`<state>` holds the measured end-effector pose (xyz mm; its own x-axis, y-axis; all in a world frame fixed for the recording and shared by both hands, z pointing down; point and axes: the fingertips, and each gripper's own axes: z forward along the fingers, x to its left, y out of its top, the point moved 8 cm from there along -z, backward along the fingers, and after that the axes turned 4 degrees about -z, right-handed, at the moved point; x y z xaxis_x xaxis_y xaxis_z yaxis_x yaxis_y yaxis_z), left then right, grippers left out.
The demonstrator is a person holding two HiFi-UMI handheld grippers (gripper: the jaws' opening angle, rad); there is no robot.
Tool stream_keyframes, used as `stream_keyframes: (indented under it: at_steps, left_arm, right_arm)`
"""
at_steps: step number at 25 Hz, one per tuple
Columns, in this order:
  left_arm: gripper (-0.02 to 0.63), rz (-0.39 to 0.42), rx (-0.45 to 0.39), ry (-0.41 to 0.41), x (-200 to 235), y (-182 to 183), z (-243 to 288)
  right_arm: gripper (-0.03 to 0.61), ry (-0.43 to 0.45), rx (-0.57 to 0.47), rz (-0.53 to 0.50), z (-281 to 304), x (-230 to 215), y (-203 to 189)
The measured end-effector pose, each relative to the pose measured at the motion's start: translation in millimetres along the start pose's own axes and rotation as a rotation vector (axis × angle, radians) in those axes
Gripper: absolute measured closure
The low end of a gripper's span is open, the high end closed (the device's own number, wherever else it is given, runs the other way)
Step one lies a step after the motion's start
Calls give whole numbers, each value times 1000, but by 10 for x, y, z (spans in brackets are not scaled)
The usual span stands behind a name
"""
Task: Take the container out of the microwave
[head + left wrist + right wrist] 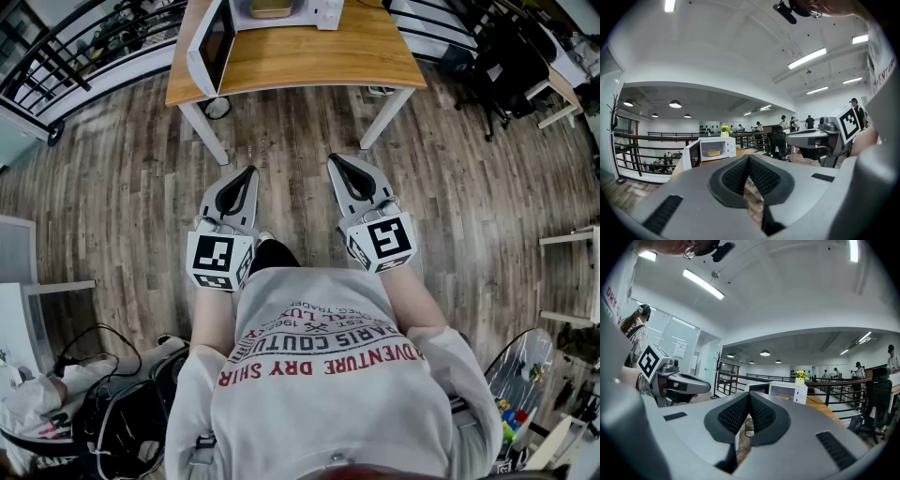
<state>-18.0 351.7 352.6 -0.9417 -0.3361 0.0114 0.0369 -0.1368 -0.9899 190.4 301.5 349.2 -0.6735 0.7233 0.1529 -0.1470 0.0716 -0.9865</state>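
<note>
Container [270, 7]: tan, low, sits inside microwave [328, 11]. Nothing touching it. Microwave white, door [214, 45] swung open to left side. Microwave stands on wooden table [309, 56]. Yellow flowers [724, 129] on top of microwave. Both grippers well away from table, over wood floor [281, 141], side by side, not touching each other, pointing at table. Left gripper [246, 174]: jaws closed, tips together, nothing between them. Right gripper [339, 161]: jaws closed too, nothing between them.
</note>
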Motion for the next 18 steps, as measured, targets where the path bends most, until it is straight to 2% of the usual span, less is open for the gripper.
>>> stream_keyframes:
  at_steps: [11,18]
  left_arm:
    - [600,-12,9,-13,-65,72,108]
    - [600,-19,17,-18,-39,67,279]
  right_arm:
    - [551,4,12,30,-10,-100,-25]
    - [548,-12,-20,51,60,-313,-77]
